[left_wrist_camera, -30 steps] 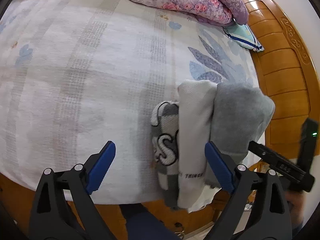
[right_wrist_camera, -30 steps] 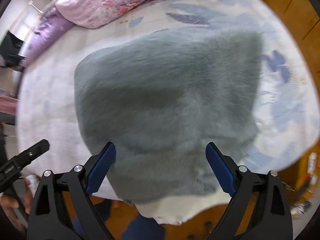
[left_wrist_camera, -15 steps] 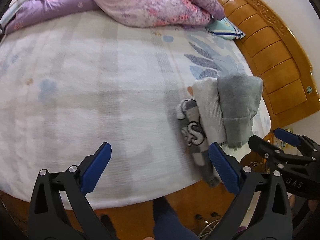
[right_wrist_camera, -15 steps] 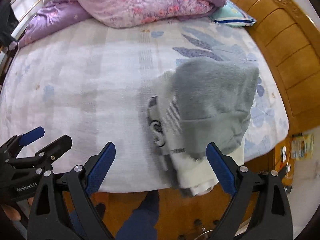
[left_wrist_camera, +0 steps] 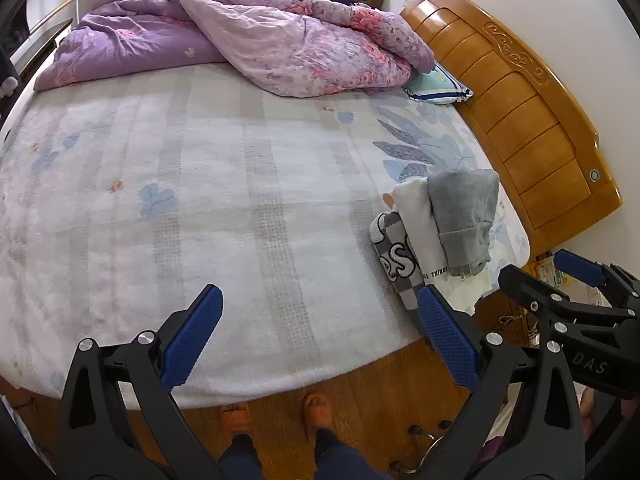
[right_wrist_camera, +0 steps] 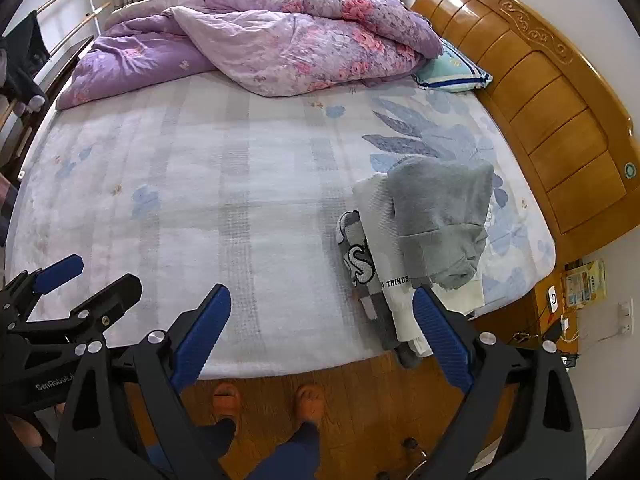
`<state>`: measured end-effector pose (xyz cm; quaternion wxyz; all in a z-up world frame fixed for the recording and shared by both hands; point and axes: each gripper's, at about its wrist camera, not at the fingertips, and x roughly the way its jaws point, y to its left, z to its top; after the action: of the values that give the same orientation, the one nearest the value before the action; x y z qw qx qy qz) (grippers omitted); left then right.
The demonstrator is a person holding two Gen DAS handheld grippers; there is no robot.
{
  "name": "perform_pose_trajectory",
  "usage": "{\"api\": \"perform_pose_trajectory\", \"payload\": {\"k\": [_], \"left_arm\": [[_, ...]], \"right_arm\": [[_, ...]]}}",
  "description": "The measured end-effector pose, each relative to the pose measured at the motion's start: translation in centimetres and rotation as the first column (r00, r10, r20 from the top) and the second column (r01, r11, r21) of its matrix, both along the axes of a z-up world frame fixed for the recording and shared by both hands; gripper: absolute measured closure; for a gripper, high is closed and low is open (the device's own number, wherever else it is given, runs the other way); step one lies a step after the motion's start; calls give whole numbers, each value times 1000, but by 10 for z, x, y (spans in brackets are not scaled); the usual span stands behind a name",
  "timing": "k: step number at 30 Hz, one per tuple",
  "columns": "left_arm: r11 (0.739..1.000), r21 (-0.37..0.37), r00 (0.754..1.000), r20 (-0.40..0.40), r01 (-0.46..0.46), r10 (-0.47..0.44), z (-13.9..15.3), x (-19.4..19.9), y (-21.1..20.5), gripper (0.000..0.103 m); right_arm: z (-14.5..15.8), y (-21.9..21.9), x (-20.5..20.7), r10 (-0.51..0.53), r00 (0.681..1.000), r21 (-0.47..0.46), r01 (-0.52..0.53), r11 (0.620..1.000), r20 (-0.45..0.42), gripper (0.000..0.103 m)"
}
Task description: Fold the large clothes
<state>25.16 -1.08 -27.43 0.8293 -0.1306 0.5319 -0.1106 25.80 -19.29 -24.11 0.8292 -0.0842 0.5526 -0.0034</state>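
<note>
Three folded garments lie side by side at the bed's near right corner: a grey fleece one (left_wrist_camera: 464, 212) (right_wrist_camera: 440, 216), a white one with black lettering (left_wrist_camera: 420, 228) (right_wrist_camera: 380, 240), and a grey checked one with a large "S" (left_wrist_camera: 394, 260) (right_wrist_camera: 356, 264). They overhang the bed edge a little. My left gripper (left_wrist_camera: 320, 336) is open and empty, held back from the bed above the floor. My right gripper (right_wrist_camera: 320, 336) is open and empty too, to the right of the left one. Each shows at the edge of the other's view.
The bed has a pale sheet (left_wrist_camera: 220, 184) with blue flowers. A purple floral quilt (left_wrist_camera: 256, 40) is heaped at the far side, with a pillow (left_wrist_camera: 438, 86) by the wooden headboard (left_wrist_camera: 532, 120) on the right. The person's feet (left_wrist_camera: 276, 408) stand on the wooden floor.
Both grippers have pulled back and up from the folded pile, away from the bed. The grey garment that filled the right wrist view now lies small on the bed corner.
</note>
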Motion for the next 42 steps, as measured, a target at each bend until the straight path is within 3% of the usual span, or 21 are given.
{"api": "perform_pose_trajectory", "payload": {"k": [12,22,34,42], "left_arm": [[994,47,992,84,-95,91,56,-66,2,5],[973,115,952,258,-201,166,134,-152,-27,5],[967,146,918,370,-208,141,197,-238,-44,5],[971,124,901,412,-207,139,230,-288,-13,5]], "right_arm": [[43,-5,-54,86,994,55,-90,994,65,14],[99,-31,-119,179,966,129,-205,970,185,14],[156,-51,-199,148,944,173,-205,963,294,8],[189,-25,-248,134,923,153,-201,968,360,8]]}}
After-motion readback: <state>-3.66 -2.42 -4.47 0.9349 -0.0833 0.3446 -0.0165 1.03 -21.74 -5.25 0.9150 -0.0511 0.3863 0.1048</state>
